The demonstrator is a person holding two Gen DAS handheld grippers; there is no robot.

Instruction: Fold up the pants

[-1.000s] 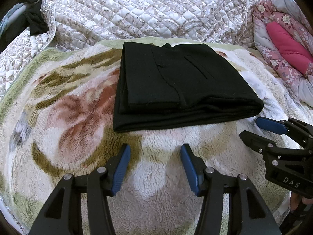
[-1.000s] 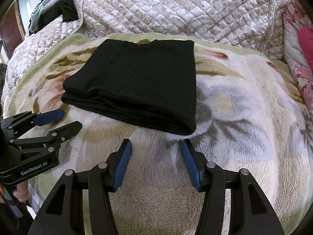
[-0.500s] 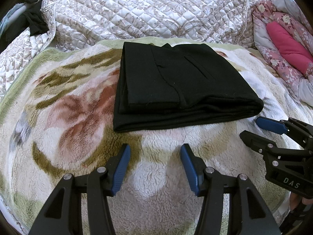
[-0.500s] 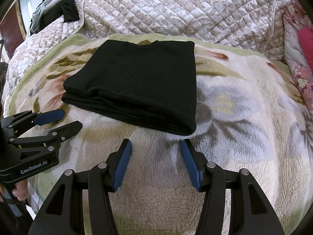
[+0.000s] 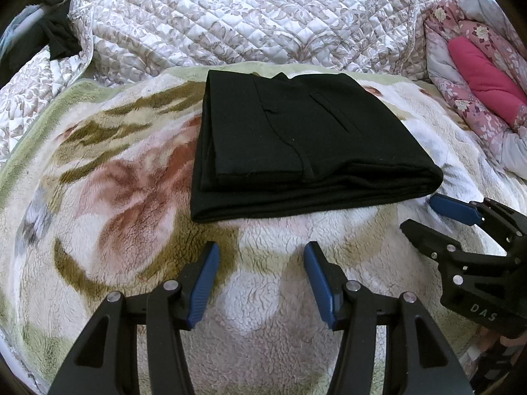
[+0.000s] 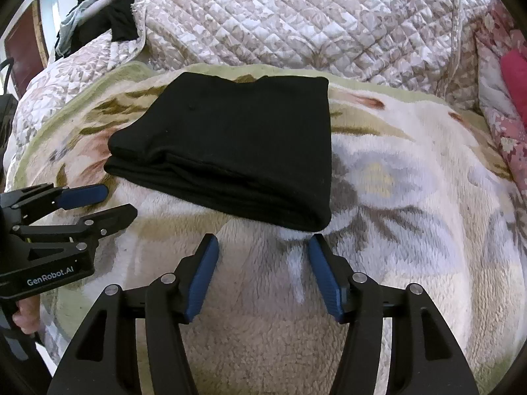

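Looking out from my left camera, I see dark clothing (image 5: 56,38) heaped at the far left edge, past a quilted bedspread (image 5: 230,16) that runs across the back. Nearer me, a fleecy flowered blanket (image 5: 108,197) covers the bed. My left gripper (image 5: 260,263) hangs above that blanket with its jaws released and nothing between the blue pads, only fleece showing in the gap. Just beyond the fingertips lie the black pants (image 5: 296,138), folded into a thick, flat rectangle, the stacked layers showing along the near edge, resting in the middle of the blanket. To the right of them my right gripper (image 5: 428,214) reaches in from the side, its tips just beside the bundle's near right corner and, as far as I can tell, apart from it. Farther right sits a pink floral comforter (image 5: 477,75).

From my right camera, the left gripper (image 6: 112,202) enters at the left, near the bundle's left corner. The pants (image 6: 237,144) sit centre, and my right gripper (image 6: 263,256) hangs just short of their near right corner, jaws opening, holding nothing.
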